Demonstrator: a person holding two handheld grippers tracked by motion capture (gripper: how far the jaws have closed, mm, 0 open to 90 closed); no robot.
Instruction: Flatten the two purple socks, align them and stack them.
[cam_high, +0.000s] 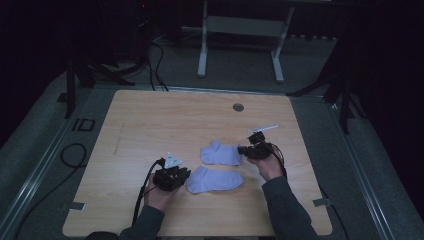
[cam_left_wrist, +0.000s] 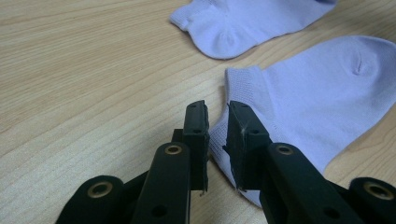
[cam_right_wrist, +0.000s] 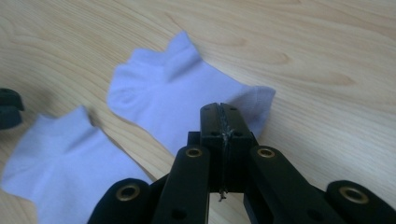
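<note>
Black left gripper (cam_left_wrist: 215, 122) parted, cuff of near sock (cam_left_wrist: 317, 98) between pads, unpinched. Right gripper (cam_right_wrist: 219, 116) clenched, apparently empty, over far sock (cam_right_wrist: 187, 100) on surface (cam_high: 150, 120). Risk: closing short, pinching one layer, dragging socks apart.

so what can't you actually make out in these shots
- Right tongs, right gripper view: shut jaws cover the far sock's edge, so a pinch can't be confirmed.
- Near sock, left gripper view: toe cut off by the frame edge.
- Small round thing, high view: too small to identify.
</note>
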